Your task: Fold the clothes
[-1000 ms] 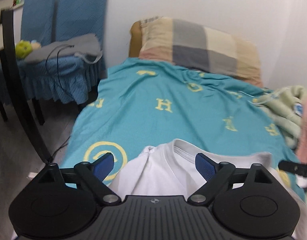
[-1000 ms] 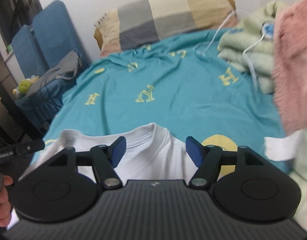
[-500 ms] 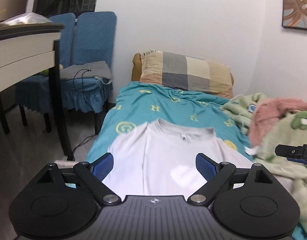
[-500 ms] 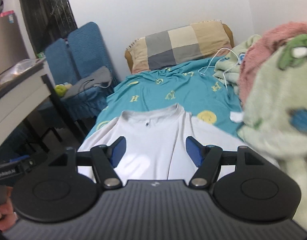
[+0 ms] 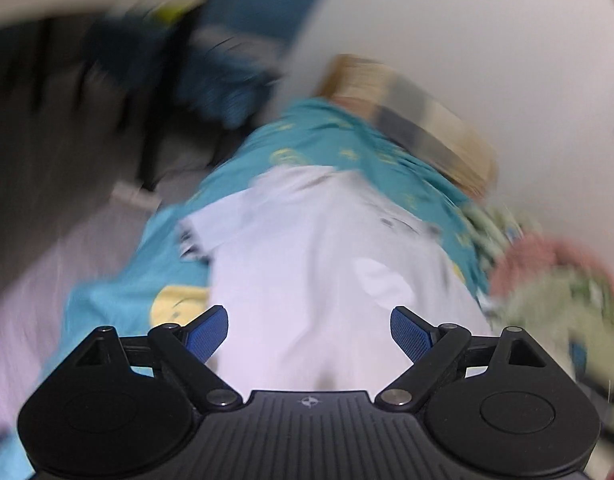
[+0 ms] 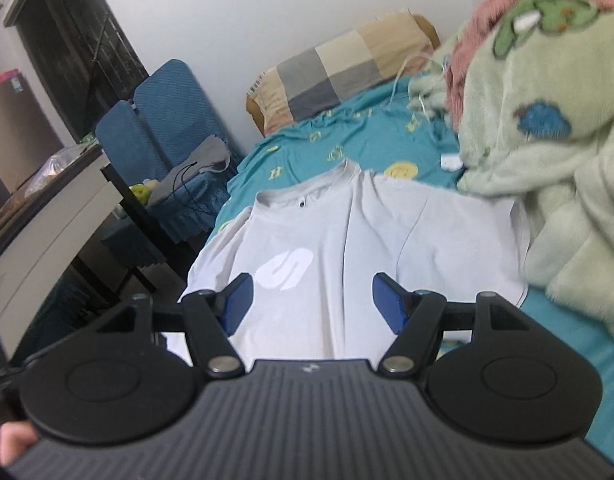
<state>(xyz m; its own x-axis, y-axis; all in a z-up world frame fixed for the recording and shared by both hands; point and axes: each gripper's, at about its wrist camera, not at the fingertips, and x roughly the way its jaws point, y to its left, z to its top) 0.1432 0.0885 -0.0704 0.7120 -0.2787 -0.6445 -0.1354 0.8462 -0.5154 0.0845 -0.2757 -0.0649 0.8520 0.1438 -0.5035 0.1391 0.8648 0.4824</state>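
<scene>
Nearest to me, my left gripper [image 5: 309, 334] has its jaws wide but closing slightly with nothing clamped, and my right gripper [image 6: 311, 304] stands partly open, also empty, both hovering over the lower part of the white T-shirt [image 6: 347, 248]. The shirt lies spread flat, front up, on the teal bed sheet [image 6: 303, 152], collar toward the checked pillow [image 6: 339, 68]; I judge no fold made yet. Beyond it, fleecy blankets [image 6: 547, 160] crowd its right sleeve, so every fold remains.

Blue-covered chairs [image 6: 163, 120] stand left of a bed [image 6: 307, 148] with a checked pillow [image 6: 339, 72], against a white wall [image 6: 243, 12].
</scene>
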